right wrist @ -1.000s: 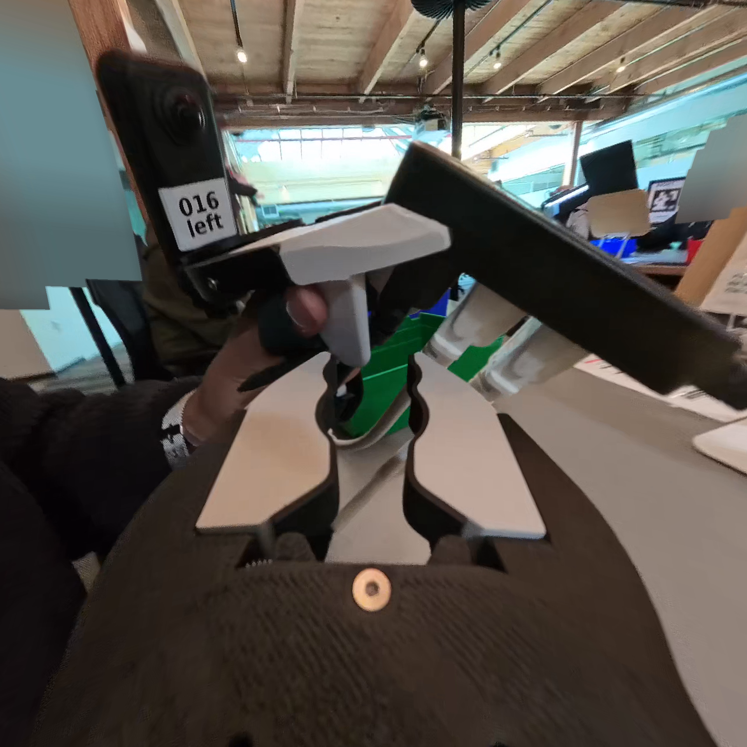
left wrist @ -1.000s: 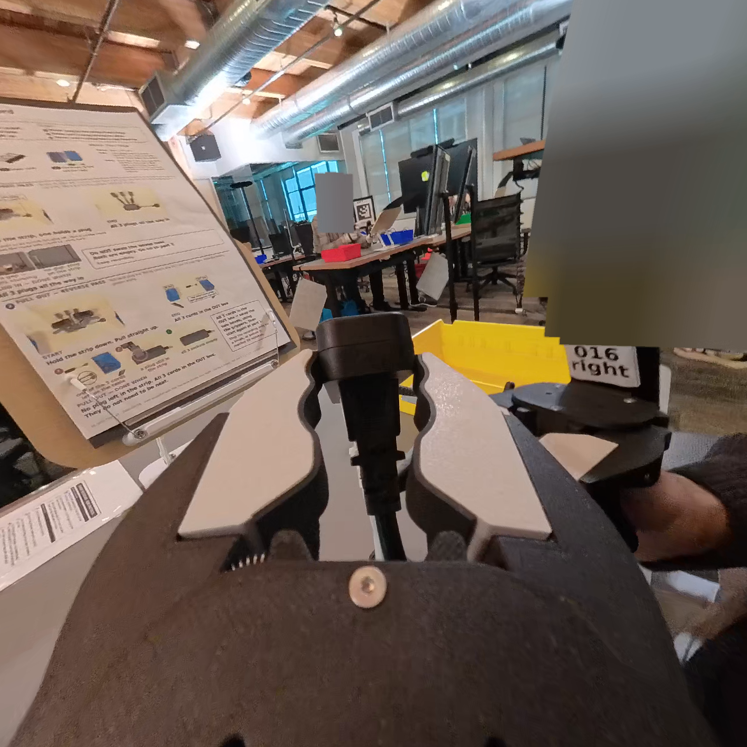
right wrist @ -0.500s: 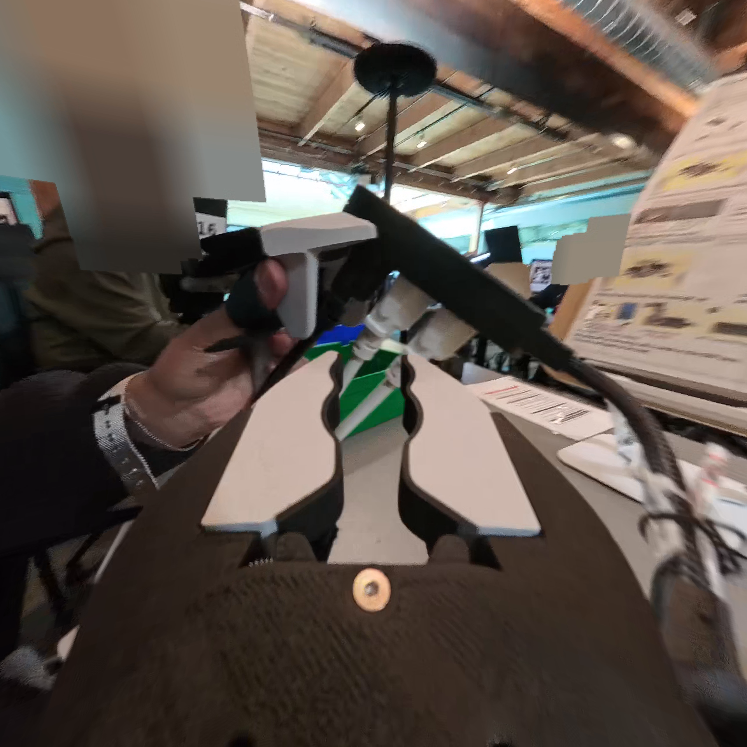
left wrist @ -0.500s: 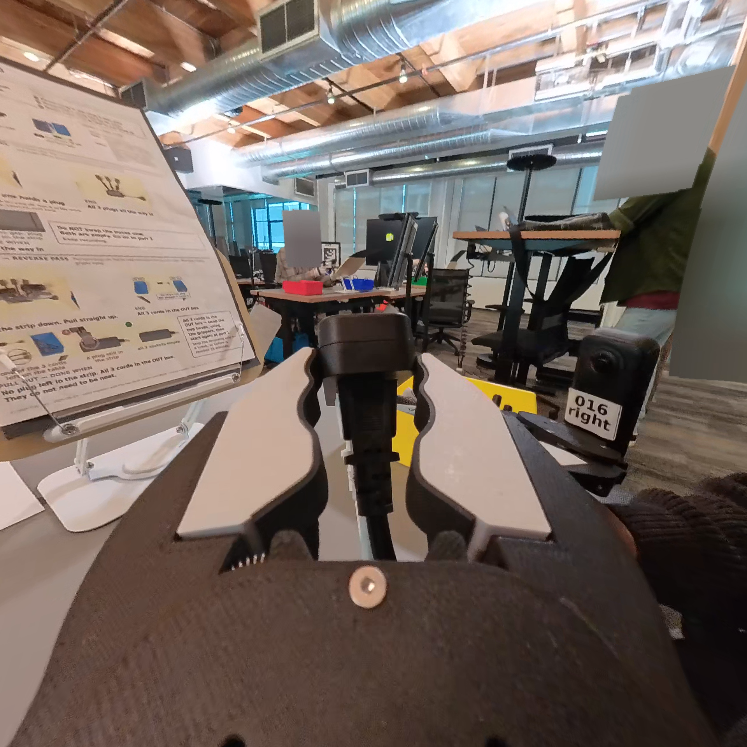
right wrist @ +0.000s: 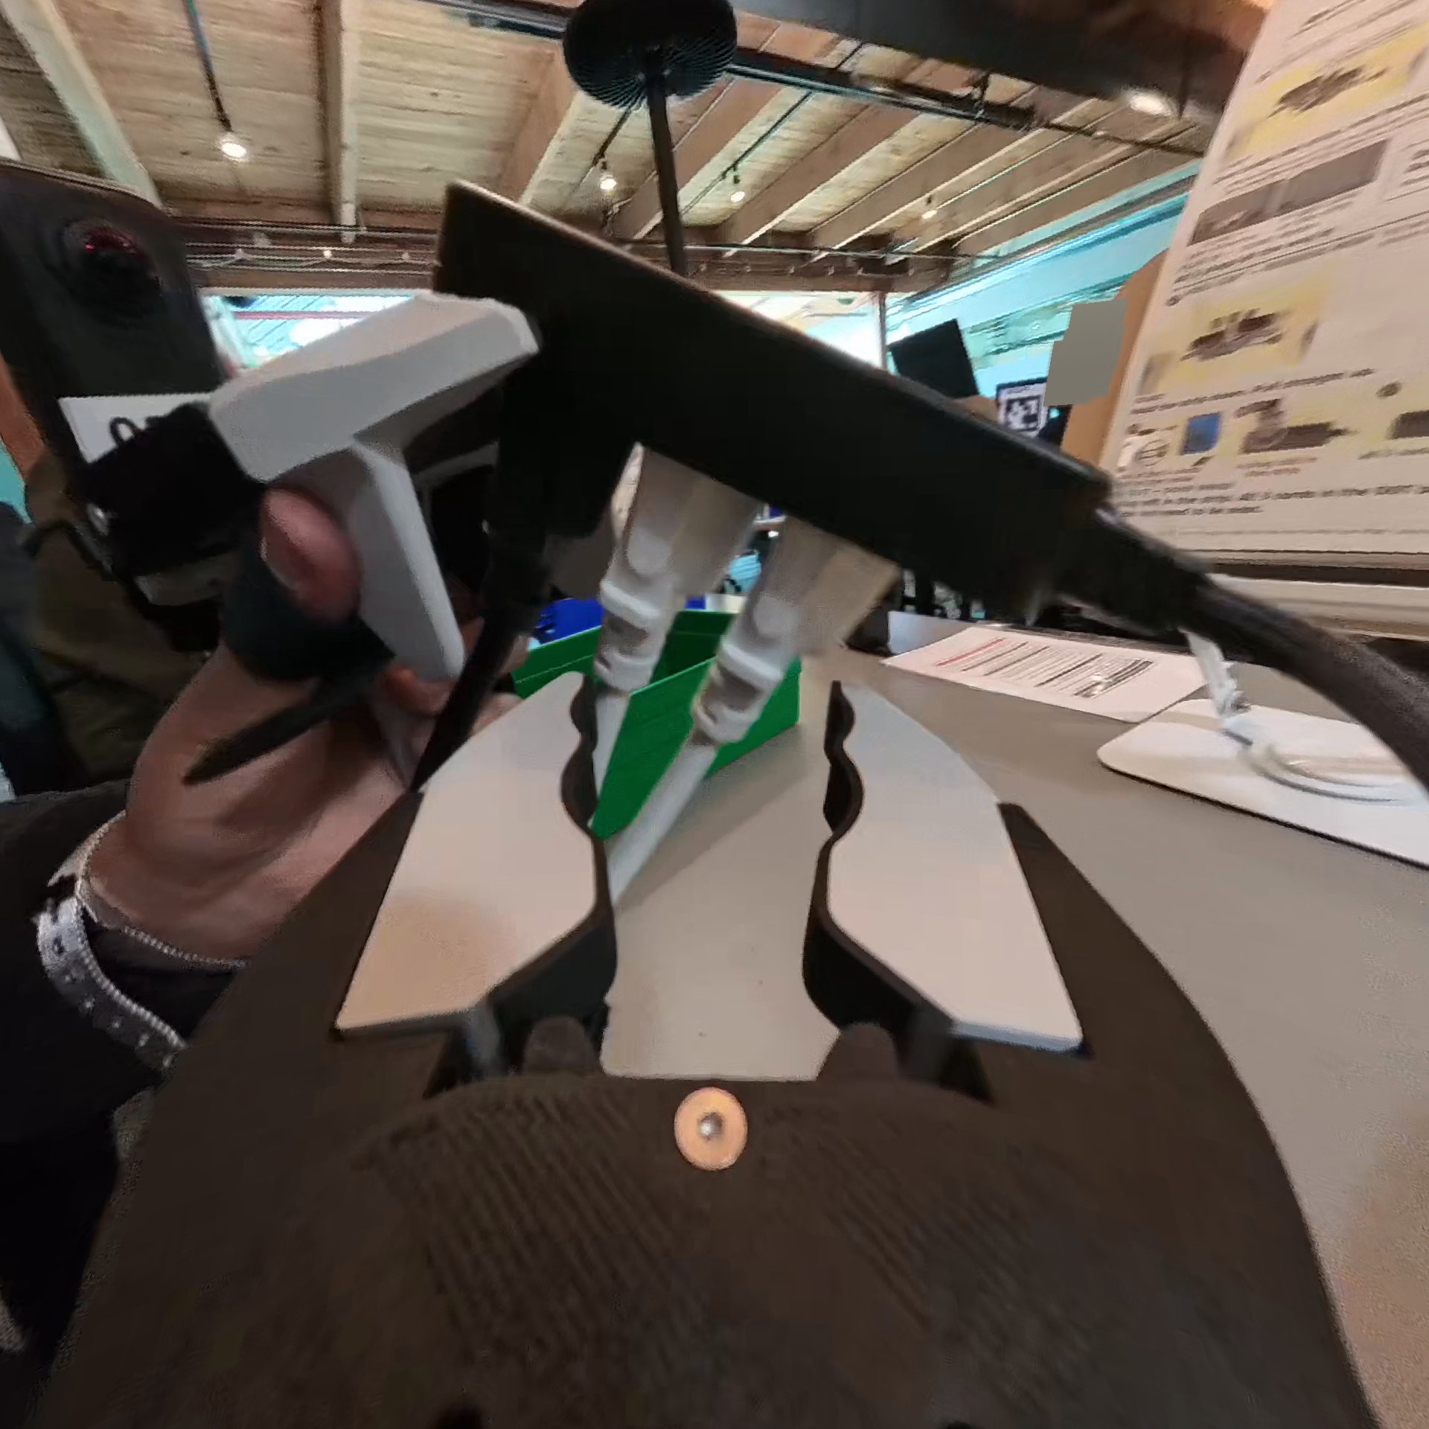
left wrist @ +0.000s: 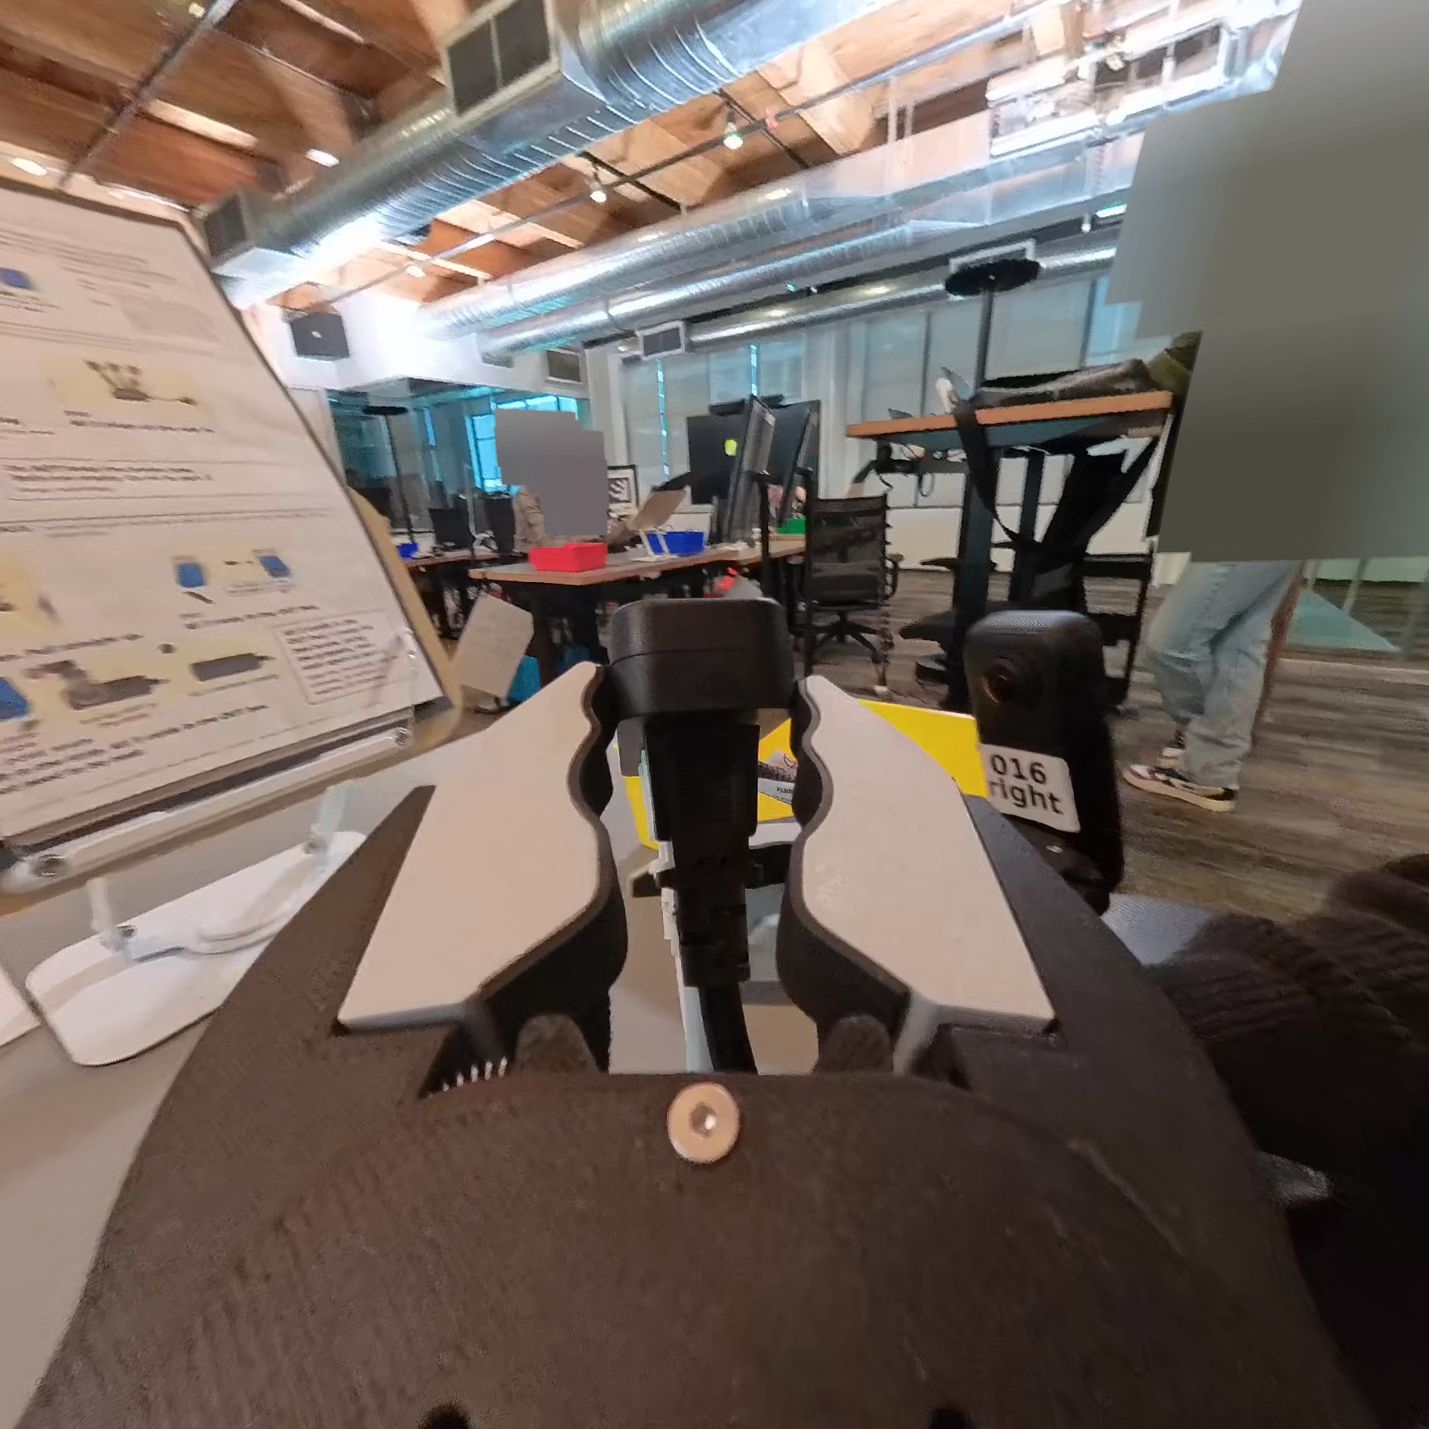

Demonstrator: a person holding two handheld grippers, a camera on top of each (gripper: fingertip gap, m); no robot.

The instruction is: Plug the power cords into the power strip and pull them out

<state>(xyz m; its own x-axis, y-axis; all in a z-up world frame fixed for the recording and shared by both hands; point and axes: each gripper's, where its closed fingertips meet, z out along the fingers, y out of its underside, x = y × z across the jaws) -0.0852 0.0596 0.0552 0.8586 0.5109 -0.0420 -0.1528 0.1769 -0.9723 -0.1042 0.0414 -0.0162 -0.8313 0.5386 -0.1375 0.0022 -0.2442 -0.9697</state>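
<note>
Left gripper [left wrist: 700,734] clamps the power strip [right wrist: 773,402] (sockets hidden); right gripper [right wrist: 707,742] gapes empty.

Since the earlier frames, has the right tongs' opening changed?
Yes. The right tongs have opened wider; against the green bin behind them, both white plugs now show in the gap.

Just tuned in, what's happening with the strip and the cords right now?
The left gripper is clamped on the black power strip, holding it up off the grey table at a tilt. Two white plugs and one black plug sit in its underside, their cords hanging down. The right gripper is open and holds nothing; its fingers point up towards the white plugs, with a green bin behind them.
</note>
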